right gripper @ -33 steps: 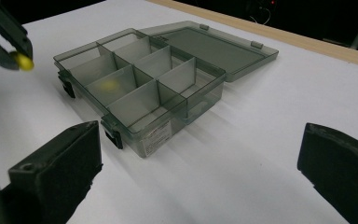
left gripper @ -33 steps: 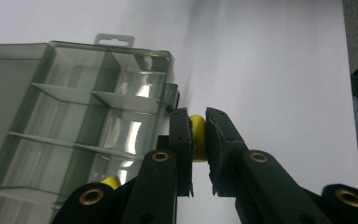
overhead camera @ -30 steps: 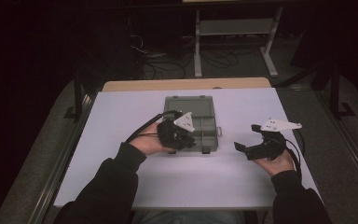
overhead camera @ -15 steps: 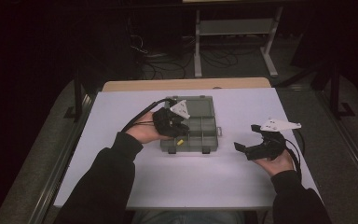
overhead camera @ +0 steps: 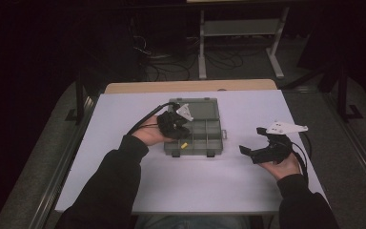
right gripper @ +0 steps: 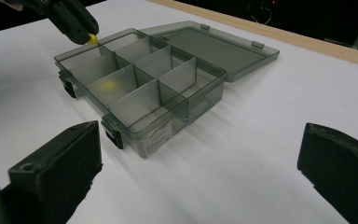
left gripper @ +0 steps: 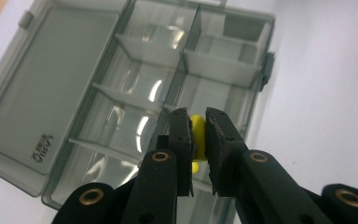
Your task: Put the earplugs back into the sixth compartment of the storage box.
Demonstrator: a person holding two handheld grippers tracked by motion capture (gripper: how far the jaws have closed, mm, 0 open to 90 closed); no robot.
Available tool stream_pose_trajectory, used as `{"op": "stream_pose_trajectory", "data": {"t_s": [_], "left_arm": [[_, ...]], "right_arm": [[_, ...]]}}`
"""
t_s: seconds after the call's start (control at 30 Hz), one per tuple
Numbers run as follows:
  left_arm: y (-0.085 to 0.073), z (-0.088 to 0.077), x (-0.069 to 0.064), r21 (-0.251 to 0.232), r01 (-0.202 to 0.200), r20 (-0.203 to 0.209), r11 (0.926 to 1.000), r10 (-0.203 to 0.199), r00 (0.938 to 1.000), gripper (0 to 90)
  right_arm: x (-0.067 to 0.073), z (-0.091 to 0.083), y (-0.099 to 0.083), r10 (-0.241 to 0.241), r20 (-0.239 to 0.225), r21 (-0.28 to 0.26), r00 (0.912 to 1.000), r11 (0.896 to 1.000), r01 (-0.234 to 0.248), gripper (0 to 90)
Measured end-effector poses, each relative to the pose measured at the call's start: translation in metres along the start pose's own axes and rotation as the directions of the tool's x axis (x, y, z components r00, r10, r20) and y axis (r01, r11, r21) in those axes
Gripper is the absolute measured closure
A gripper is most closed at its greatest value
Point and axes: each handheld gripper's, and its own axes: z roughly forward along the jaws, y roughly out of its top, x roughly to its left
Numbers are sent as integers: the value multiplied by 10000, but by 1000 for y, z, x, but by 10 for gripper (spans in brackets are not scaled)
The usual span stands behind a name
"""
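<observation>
A smoky grey compartment box (overhead camera: 215,125) lies open on the white table, its lid (overhead camera: 201,108) folded back. My left gripper (overhead camera: 179,130) hovers over the box's left part, shut on a small yellow piece (left gripper: 197,130) that also shows at its tip (right gripper: 92,38) in the right gripper view. A second yellow piece (overhead camera: 183,144) lies in a front-row compartment (right gripper: 108,85). My right gripper (overhead camera: 253,152) rests right of the box, held palm-up, with its jaws wide apart (right gripper: 196,158) and nothing between them.
The white sheet (overhead camera: 124,114) covers the table, with a wooden strip (overhead camera: 190,86) along the far edge. A metal stand (overhead camera: 238,28) and cables lie on the dark floor beyond. The box's latches (right gripper: 114,135) face the person.
My left hand has shifted a little farther away and to the left over the box, uncovering the yellow piece in the compartment. The right hand has stayed put.
</observation>
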Motion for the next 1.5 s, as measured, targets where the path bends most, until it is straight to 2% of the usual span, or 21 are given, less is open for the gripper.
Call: {"op": "stream_pose_trajectory", "data": {"t_s": [0.1, 0.3, 0.83, 0.9, 1.03, 1.07, 1.17, 1.2, 1.23, 1.37, 1.43, 1.5], "left_arm": [[-5, 3, 3, -115, 177, -53, 9998, -178, 9998, 810], [-12, 8, 6, -47, 354, -118, 9994, -355, 9993, 810], [-16, 31, 2, 69, 346, 35, 9994, -346, 9994, 810], [-17, 35, 0, 200, 310, 40, 9993, -311, 9995, 809], [-17, 37, 0, 174, 370, 132, 9992, -372, 9992, 796], [-17, 35, 1, 84, 494, 319, 9987, -497, 9983, 720], [-16, 31, 1, -44, 613, 398, 9981, -611, 9973, 649], [-16, 31, 1, -44, 613, 398, 9981, -611, 9973, 600], [-17, 29, 2, -191, 779, 440, 9968, -770, 9961, 552], [-17, 26, 2, -440, 863, 286, 9953, -851, 9960, 331], [-18, 23, 2, -571, 861, 325, 9946, -843, 9959, 219], [-18, 20, 0, -646, 855, 554, 9942, -820, 9951, 134]], "right_arm": [[0, 0, 0, -4, 4, 5, 10000, 10000, 4, 0], [0, 1, 0, -14, -9, 36, 10000, 10000, 14, 0], [0, 1, 0, -23, -16, 88, 10000, 10000, 23, 0], [0, 1, 0, -11, -19, 88, 10000, 10000, 12, 0], [0, 1, 0, -24, -30, 89, 10000, 10000, 24, 0], [0, 1, 0, -21, -29, 78, 10000, 10000, 21, 0], [0, 1, 0, -9, -32, 85, 10000, 10000, 10, 0], [0, 1, 0, -9, -32, 85, 10000, 10000, 10, 0], [0, 1, 0, -12, -35, 77, 10000, 10000, 12, 0], [0, 1, 0, 29, -31, 39, 10000, 10000, -29, 0], [-1, 1, 0, 43, -17, 19, 10000, 10000, -43, 0], [0, 1, 0, 44, -32, 57, 10000, 10000, -44, 0]]}}
